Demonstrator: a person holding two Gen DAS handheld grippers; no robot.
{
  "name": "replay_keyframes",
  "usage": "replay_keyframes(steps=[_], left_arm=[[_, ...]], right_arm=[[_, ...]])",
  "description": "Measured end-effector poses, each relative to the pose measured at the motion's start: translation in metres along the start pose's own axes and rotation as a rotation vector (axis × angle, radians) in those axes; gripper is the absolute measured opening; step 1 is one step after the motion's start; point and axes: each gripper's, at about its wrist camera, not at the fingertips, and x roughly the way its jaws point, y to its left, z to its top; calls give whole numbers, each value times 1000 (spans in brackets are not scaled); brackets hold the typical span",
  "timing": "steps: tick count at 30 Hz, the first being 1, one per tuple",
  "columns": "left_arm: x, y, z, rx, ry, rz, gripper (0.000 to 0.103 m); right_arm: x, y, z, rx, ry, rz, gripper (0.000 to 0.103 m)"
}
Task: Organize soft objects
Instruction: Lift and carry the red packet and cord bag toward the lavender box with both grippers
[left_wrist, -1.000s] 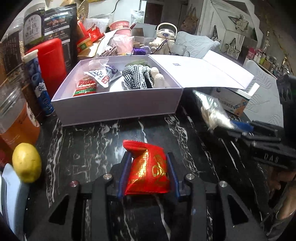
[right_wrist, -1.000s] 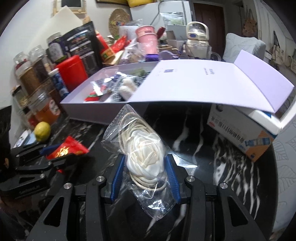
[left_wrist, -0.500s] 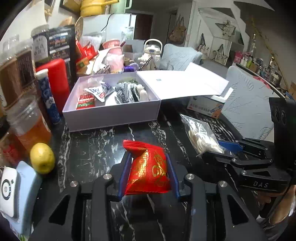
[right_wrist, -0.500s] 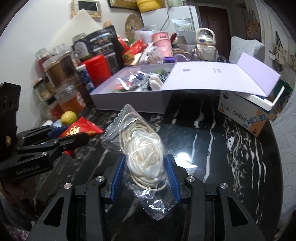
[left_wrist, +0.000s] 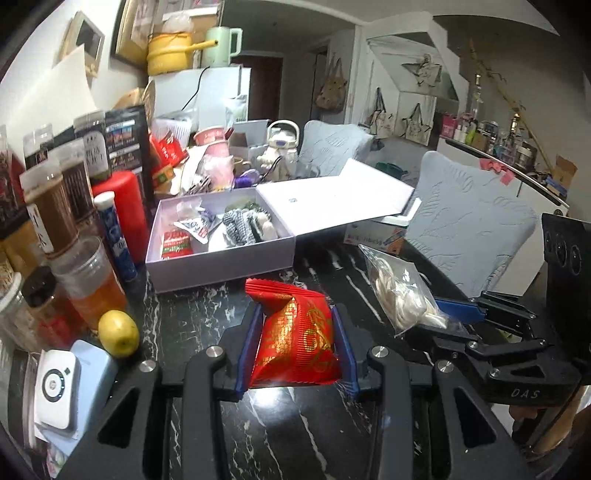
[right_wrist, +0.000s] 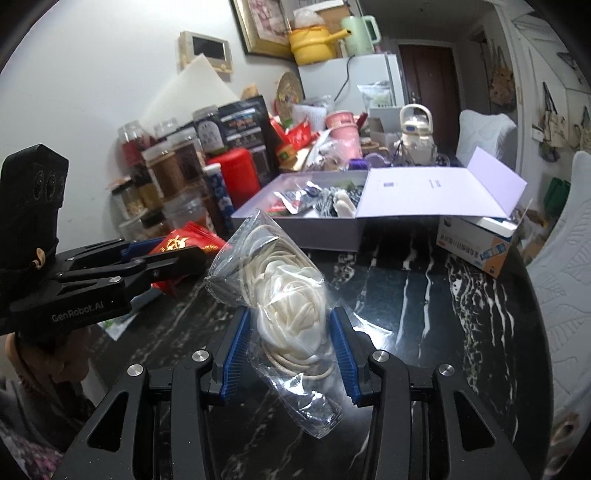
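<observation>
My left gripper (left_wrist: 295, 345) is shut on a red packet with gold print (left_wrist: 297, 341), held above the black marble table. My right gripper (right_wrist: 290, 345) is shut on a clear plastic bag of white cord (right_wrist: 286, 310). Each gripper shows in the other's view: the right gripper (left_wrist: 448, 314) with its bag (left_wrist: 400, 295) at the right, the left gripper (right_wrist: 170, 258) with the red packet (right_wrist: 184, 240) at the left. Beyond both stands an open lilac box (left_wrist: 221, 271) holding sachets and a checked cloth (left_wrist: 240, 225), its lid (left_wrist: 332, 203) folded out to the right.
Jars, a red canister (left_wrist: 125, 210), a blue tube and a cup of amber liquid (left_wrist: 92, 284) crowd the table's left side. A lemon (left_wrist: 118, 332) and a white device (left_wrist: 55, 391) lie near left. A small carton (right_wrist: 476, 243) sits under the lid. Padded chairs (left_wrist: 469, 229) stand at the right.
Both grippers have pulled back from the box and risen, each keeping its load. The box looks smaller and farther away, and more of the room shows above it.
</observation>
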Motion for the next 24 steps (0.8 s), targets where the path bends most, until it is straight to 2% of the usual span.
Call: replay_keyframes(steps=[12,17,21,24], left_arm=[[-34,-14,10,40,-65,-29,38],[-28,-8,34,42,-89,-28,38],[-16,-7,55,72,-117,13,38],[-5,-4,66,67,-123,12,38]], right_arm=[[-31,18,12,-35,-46,7,44],[-37,15,31,-54,-77,-4,44],[-33,11,51,-77,-92,-4,44],[-28,10,64,-96,-100,3,44]])
